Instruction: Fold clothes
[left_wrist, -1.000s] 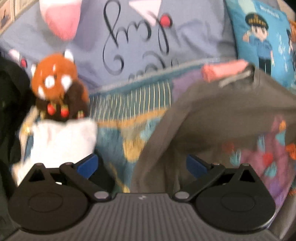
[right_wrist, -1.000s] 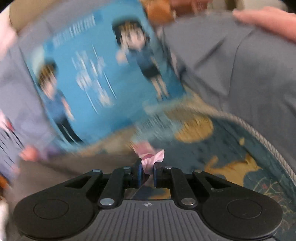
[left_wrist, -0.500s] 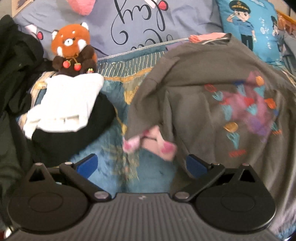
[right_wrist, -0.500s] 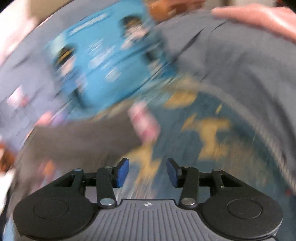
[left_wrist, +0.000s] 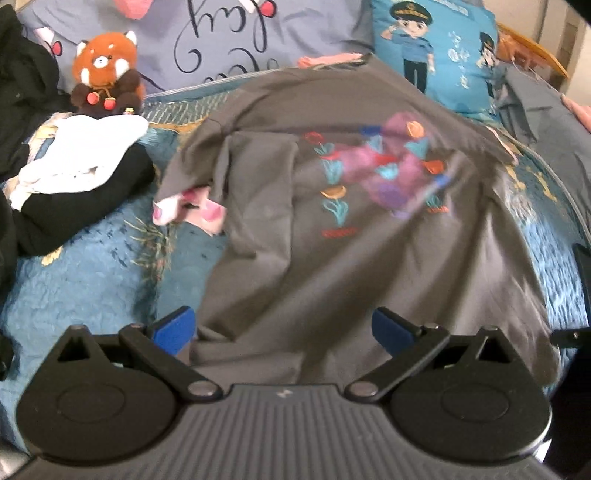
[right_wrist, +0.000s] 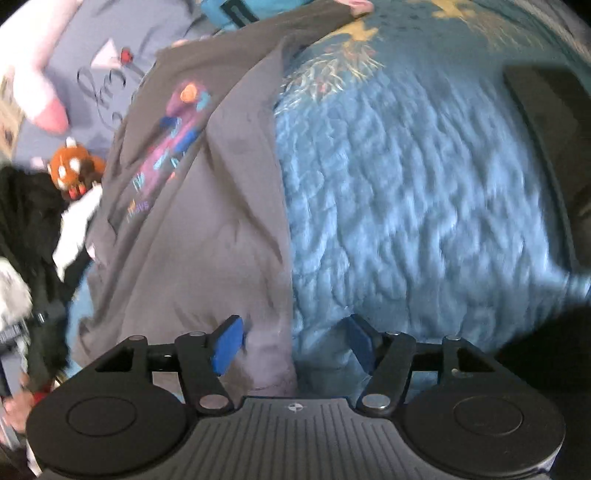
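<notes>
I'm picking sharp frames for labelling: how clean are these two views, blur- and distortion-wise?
Left wrist view: mostly sharp, though the flower print on the grey T-shirt is smeared; fisheye bends the edges. Right wrist view: motion blur streaks the blue bedspread and the plush toy; dark vignette in the corners; only the right tongs look crisp.

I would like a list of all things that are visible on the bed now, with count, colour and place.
T-shirt: one, grey with flower print, spread across bed middle.
Quilt: one, blue, under everything.
Plush toy: one, orange-brown, far left by pillows.
Folded clothes: one pile, white on black, left.
Pink cloth: one, under the shirt's left sleeve.
Pillows: lilac, cartoon blue, at the head.
Left gripper: open, over the hem.
Right gripper: jaws just opening, pressing nothing.
</notes>
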